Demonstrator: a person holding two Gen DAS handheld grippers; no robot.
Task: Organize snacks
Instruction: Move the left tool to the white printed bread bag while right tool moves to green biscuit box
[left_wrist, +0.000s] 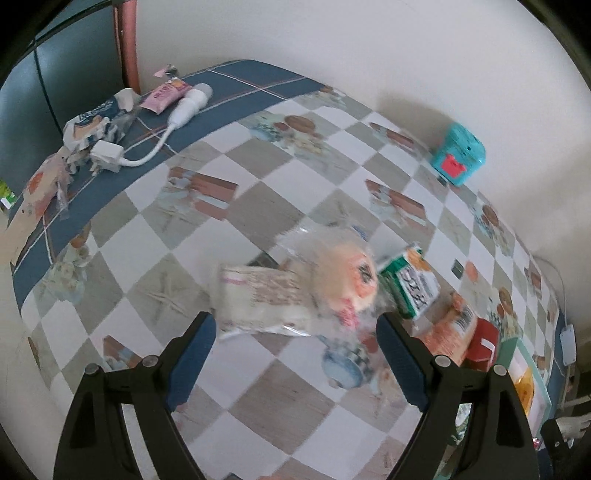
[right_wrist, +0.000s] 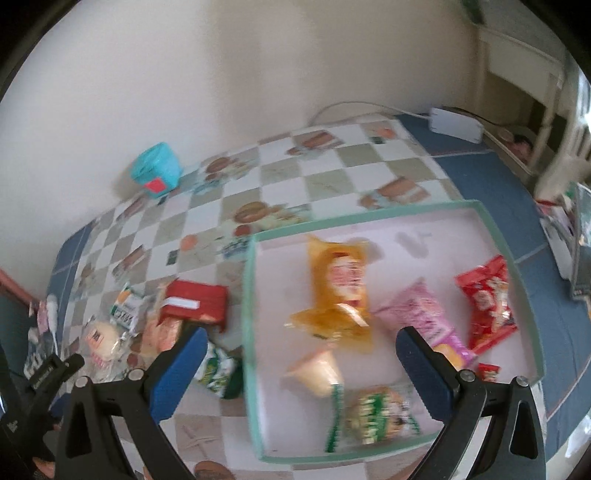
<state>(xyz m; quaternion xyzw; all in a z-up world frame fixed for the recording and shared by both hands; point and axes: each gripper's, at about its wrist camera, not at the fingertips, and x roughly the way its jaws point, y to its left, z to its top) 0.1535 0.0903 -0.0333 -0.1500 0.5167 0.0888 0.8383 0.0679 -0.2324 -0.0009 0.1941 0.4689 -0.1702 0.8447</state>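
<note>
Jaws spread on left gripper (left_wrist: 295, 332), clear-wrapped bun (left_wrist: 343, 280) just beyond, untouched, right gripper (right_wrist: 301, 350) spread above tray (right_wrist: 251, 332)

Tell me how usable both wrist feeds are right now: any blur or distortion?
Left wrist: motion blur smears the clear-wrapped bun, while the teal box stays fairly crisp; fisheye bends the table's edges. Right wrist: the whole frame is softer, the print on the yellow packet in the tray unreadable.

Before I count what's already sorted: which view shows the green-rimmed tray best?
The right wrist view: the tray fills it, with the yellow packet and red packet inside. The left wrist view catches only a corner of it at the right edge.
</note>
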